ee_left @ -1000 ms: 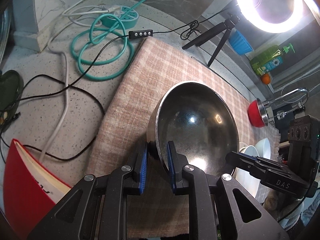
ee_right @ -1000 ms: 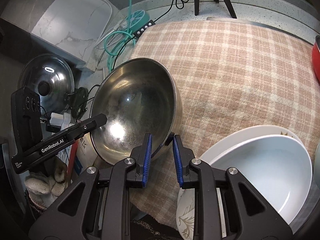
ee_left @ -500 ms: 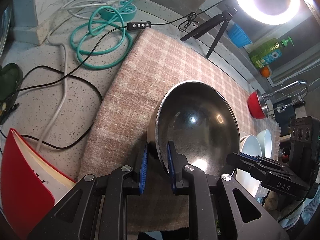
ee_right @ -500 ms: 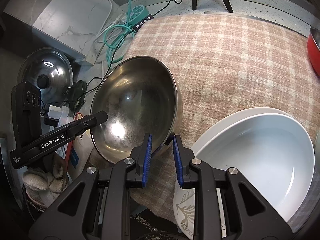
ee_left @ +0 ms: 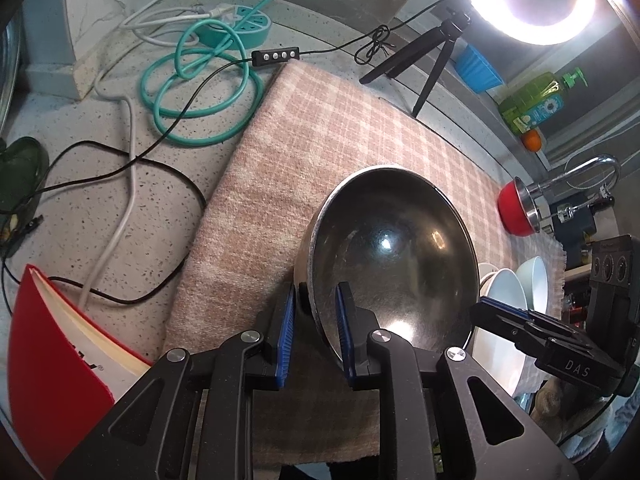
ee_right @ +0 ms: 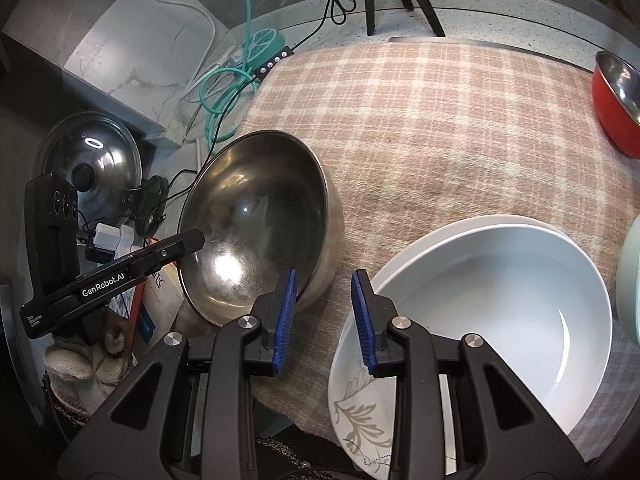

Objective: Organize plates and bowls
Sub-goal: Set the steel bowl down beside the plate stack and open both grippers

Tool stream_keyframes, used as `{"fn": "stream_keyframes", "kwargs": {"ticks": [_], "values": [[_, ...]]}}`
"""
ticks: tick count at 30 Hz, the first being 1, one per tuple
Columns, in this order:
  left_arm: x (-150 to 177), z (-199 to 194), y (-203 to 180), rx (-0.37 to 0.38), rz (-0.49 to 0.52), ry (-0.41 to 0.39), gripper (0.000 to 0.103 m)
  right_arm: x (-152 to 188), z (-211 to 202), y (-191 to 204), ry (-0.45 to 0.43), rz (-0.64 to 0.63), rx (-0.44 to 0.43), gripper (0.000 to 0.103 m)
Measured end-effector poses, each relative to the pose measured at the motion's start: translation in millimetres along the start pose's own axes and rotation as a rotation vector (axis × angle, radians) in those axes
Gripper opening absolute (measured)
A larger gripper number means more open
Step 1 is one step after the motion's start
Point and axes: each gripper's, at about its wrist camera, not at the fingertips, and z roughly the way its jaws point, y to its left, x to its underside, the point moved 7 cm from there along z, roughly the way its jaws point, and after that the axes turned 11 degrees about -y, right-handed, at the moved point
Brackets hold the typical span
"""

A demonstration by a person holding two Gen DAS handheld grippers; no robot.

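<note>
A large steel bowl sits on the plaid cloth at its left front part. My left gripper straddles the bowl's near rim, its jaws slightly apart. My right gripper is open, just off the bowl's right rim, above the cloth. A white bowl lies in a patterned plate right of my right gripper. A red bowl stands at the cloth's far right.
A ring light on a tripod stands behind the cloth. Teal and black cables lie on the speckled counter at the left. A red book stands at the front left. A pot lid is beyond the counter's left edge.
My right gripper has opened and let go of the steel bowl's rim, shifting slightly right. My left gripper's jaws have widened a little around the rim. The bowl has settled on the cloth.
</note>
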Motion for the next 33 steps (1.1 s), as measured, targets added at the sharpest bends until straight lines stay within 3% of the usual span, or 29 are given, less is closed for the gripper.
{"fn": "stream_keyframes", "kwargs": {"ticks": [7, 14, 19, 33], "values": [[-9, -12, -3, -0.018, 0.014, -0.047, 0.019, -5, -22, -9, -0.064, 0.007, 0.013, 0.029], [-23, -24, -16, 0.014, 0.001, -0.091, 0.019, -11, -58, -30, -0.147, 0.048, 0.015, 0.029], [-31, -31, -39, 0.039, 0.039, -0.121, 0.019, -16, -88, -54, -0.214, 0.059, 0.069, 0.029], [-24, -6, -113, 0.135, 0.151, -0.065, 0.019, -21, -154, -141, -0.324, 0.115, 0.230, 0.029]]}}
